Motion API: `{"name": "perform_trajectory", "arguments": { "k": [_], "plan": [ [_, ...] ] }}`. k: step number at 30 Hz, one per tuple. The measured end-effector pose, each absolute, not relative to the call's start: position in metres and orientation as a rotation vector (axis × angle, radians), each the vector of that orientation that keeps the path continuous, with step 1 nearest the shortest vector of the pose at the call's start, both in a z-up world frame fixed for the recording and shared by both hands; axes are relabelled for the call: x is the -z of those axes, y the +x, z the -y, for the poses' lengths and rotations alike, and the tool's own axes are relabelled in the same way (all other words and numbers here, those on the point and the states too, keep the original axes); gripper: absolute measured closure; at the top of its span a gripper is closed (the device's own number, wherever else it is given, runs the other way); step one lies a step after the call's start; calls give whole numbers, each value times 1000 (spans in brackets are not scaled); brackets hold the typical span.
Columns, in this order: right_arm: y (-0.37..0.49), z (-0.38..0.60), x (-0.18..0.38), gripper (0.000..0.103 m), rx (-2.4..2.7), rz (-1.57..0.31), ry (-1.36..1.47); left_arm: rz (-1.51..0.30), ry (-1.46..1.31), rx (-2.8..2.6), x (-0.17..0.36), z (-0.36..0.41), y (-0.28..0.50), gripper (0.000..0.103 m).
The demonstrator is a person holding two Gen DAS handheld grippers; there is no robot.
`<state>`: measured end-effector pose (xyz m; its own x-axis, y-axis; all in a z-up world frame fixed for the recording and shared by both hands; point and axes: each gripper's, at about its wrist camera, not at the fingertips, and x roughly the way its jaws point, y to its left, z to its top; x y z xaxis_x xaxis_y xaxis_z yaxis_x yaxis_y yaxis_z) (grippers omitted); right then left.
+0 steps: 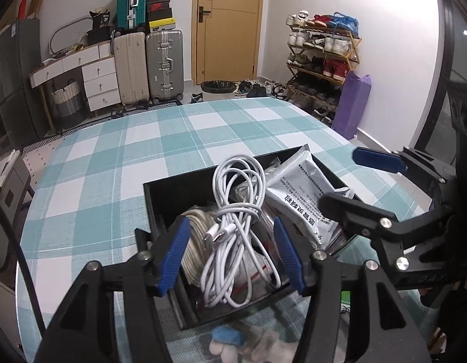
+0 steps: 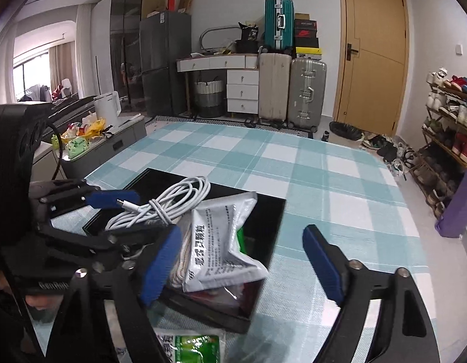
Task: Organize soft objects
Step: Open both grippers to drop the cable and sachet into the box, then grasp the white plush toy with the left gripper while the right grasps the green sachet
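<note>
Cable [image 1: 233, 230] being lowered into the black box [image 1: 160, 208]
Left gripper [image 1: 230, 257] fingers are spread around the cable, seemingly released; right gripper [image 2: 248, 266] is held open, empty, beside the packet [image 2: 221, 242].

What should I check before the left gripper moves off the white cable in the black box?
1. Left gripper open: ok, its blue pads stand either side of the white cable, not pinching it.
2. White cable inside the black box: ok, though it sits piled high on the other contents.
3. Cable plug free of the pads: cannot tell; in the right wrist view one plug end lies right by a blue pad.
4. Silver packet settled: not ok, it leans up over the box edge.
5. Right gripper open and empty: ok.
6. Items left outside: not ok, a green packet and a white-and-blue soft item remain on the checked tablecloth.
</note>
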<state>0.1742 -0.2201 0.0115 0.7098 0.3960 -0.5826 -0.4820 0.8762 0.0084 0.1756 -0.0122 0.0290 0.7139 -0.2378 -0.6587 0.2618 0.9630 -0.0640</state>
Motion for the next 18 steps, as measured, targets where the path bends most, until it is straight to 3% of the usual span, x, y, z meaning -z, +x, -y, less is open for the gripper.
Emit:
{"name": "perform_trajectory", "arguments": {
  "k": [3, 6, 9, 18],
  "plan": [
    [168, 225, -14, 3, -463, -602, -152, -719, 41, 267, -33, 9, 169, 29],
    [162, 229, -17, 1, -459, -602, -150, -691, 47, 240, -39, 8, 158, 9],
    [155, 232, -17, 1, -470, -609, -149, -666, 42, 214, -42, 4, 146, 0],
    [133, 239, -8, 1, -502, -653, -142, -644, 21, 160, -37, -7, 120, 0]
  ]
}}
